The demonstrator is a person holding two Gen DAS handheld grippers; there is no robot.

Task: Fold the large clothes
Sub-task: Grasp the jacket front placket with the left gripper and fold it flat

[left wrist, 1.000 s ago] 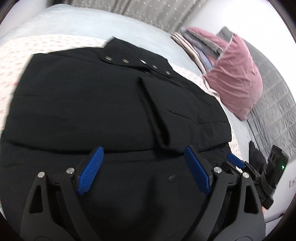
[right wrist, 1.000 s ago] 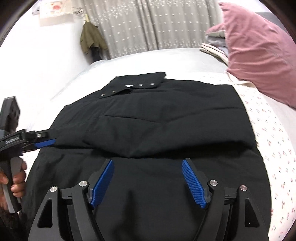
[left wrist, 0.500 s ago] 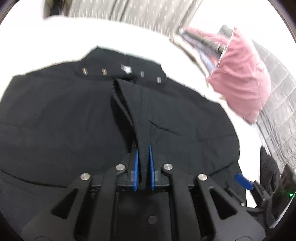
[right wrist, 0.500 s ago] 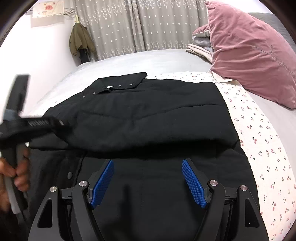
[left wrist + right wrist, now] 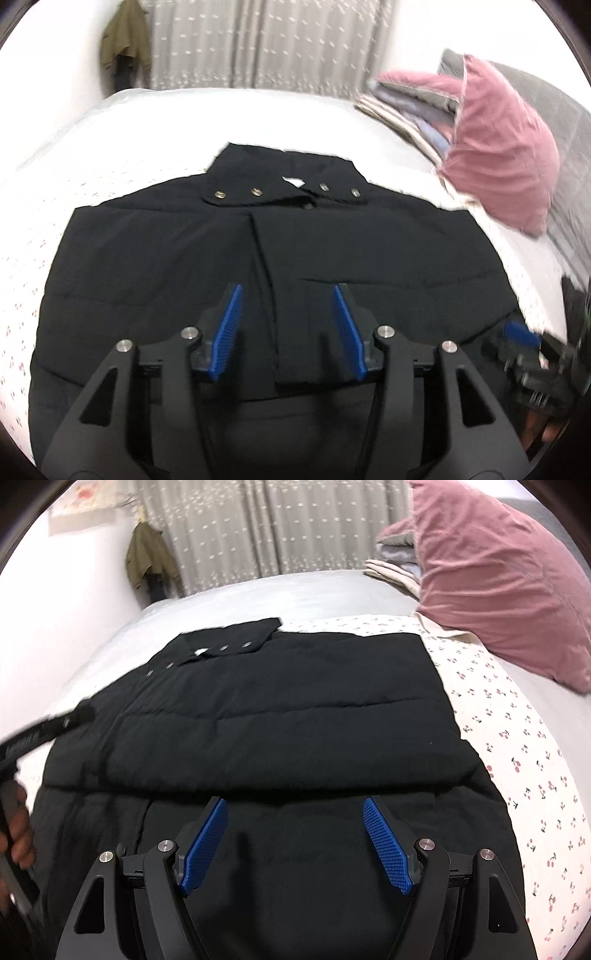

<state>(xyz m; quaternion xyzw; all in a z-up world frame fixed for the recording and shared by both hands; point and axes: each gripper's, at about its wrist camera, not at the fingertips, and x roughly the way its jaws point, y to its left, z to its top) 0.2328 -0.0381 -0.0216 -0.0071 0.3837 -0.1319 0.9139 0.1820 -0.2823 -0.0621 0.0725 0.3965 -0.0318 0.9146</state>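
A black padded jacket (image 5: 159, 266) lies spread on the bed, its snap-button collar (image 5: 284, 181) at the far end. One sleeve (image 5: 295, 295) is folded down the jacket's middle. My left gripper (image 5: 287, 291) hovers over the sleeve's near end. Its jaws are opening, with the sleeve below and between them and the pads off the cloth. In the right wrist view the jacket (image 5: 280, 709) shows a fold line across it. My right gripper (image 5: 295, 805) stands open above the near hem, holding nothing. The left gripper (image 5: 48, 727) is a blur at that view's left edge.
A pink pillow (image 5: 506, 158) and a stack of folded clothes (image 5: 413, 110) sit at the right. A cherry-print sheet (image 5: 524, 746) covers the bed. A grey curtain (image 5: 266, 528) and a hanging olive jacket (image 5: 151, 557) are behind. A hand (image 5: 18, 834) holds the left gripper's handle.
My left gripper shut on the sleeve's fold, drew it toward the middle, and has now let go and spread its jaws. The right gripper stayed open over the hem.
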